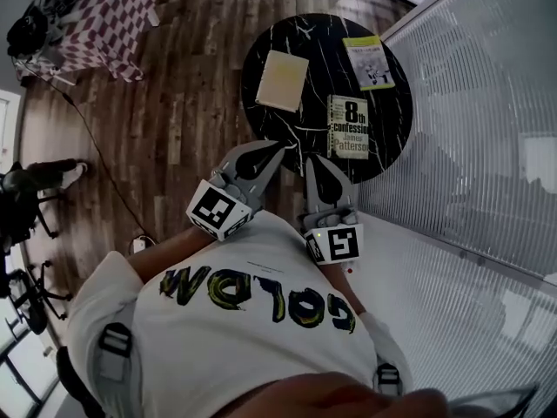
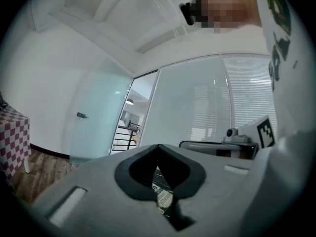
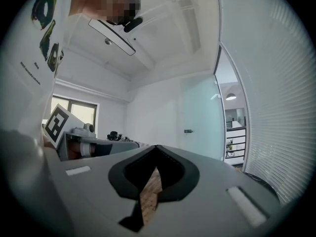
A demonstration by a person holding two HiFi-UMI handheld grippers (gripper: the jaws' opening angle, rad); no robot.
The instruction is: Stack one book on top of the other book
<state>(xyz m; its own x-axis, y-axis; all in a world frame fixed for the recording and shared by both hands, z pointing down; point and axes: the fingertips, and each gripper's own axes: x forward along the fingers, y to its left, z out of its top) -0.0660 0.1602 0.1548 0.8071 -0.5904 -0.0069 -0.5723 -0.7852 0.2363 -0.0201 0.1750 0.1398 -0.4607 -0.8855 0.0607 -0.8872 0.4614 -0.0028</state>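
Both tools are level at chest height, short of the table [image 1: 322,55]. The left gripper [image 1: 277,149] has its jaws pressed together with nothing between them; its own view [image 2: 158,148] shows only a sliver of printed cover through the gap below the tips. The right gripper [image 1: 311,161] is likewise closed and empty, with floor planks showing below its tips [image 3: 157,149]. 3 books lie flat and apart on the round black top: the cream book [image 1: 281,81] on the left, slightly skewed; the 8th book [image 1: 349,127] nearest the right gripper, close to the near-right rim; and the green book [image 1: 372,62] at the far right, near the rim. Judgement: all 3 look like thin paperbacks — light, likely glossy and a bit slippery, and prone to bending if pinched at 1 corner. None shows an overhang, so the jaws have no edge to bite. The likely approach is to open, nudge 1 book until an edge clears the rim or lifts, then pinch the spine side, where it is stiffest, and steady it with the other tool. The 8th book and the cream book make the nearest pair, with bare marble between them. Surroundings: the blind wall [image 1: 470,103] stands close to the table's right side and limits approach from there; a checked table [image 1: 113,16] sits well off across the wood floor [image 1: 191,85] and is no obstacle.
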